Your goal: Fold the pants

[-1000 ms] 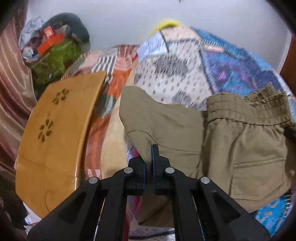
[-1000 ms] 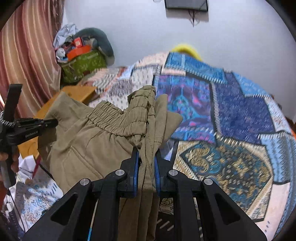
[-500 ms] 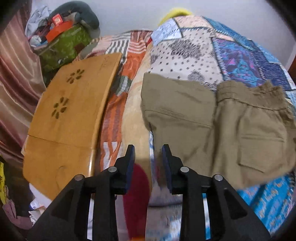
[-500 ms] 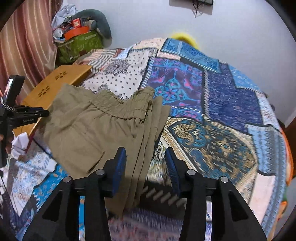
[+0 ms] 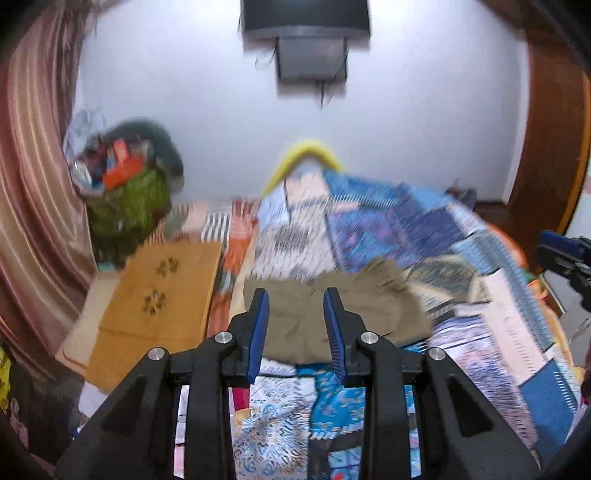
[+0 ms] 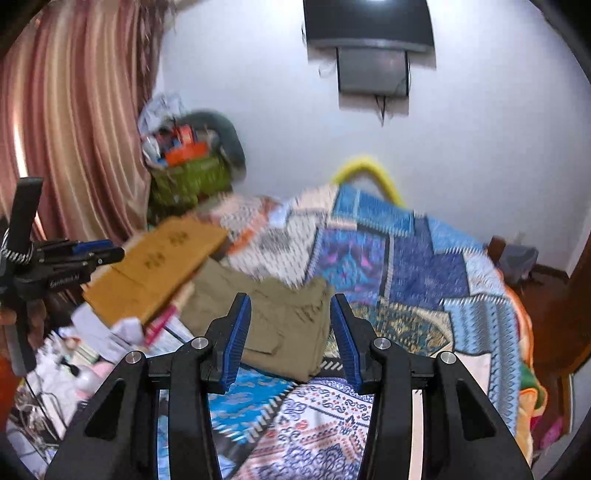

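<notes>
The olive pants (image 5: pixel 351 306) lie folded in a flat bundle on the patchwork bedspread (image 5: pixel 406 229), waistband toward the right. My left gripper (image 5: pixel 295 299) hovers well above and behind them, open, nothing between its blue pads. My right gripper (image 6: pixel 290 301) is likewise raised and open; the pants (image 6: pixel 288 325) show far below through its gap, untouched. The left gripper (image 6: pixel 92 251) shows at the left edge of the right wrist view. At the right edge of the left wrist view is the right gripper (image 5: pixel 561 254). Both views are motion-blurred.
A wooden lap table (image 5: pixel 159 295) rests against the bed's left side. Behind it stands a green bag (image 5: pixel 125 199) stuffed with clutter, beside a striped curtain (image 5: pixel 33 184). A screen (image 5: pixel 306 22) hangs on the white wall. Papers and cables (image 6: pixel 74 354) litter the floor at left.
Both grippers let go of the pants, opened, then rose and drew back from the bed. The pants dropped flat onto the bedspread and now look smaller and farther away.
</notes>
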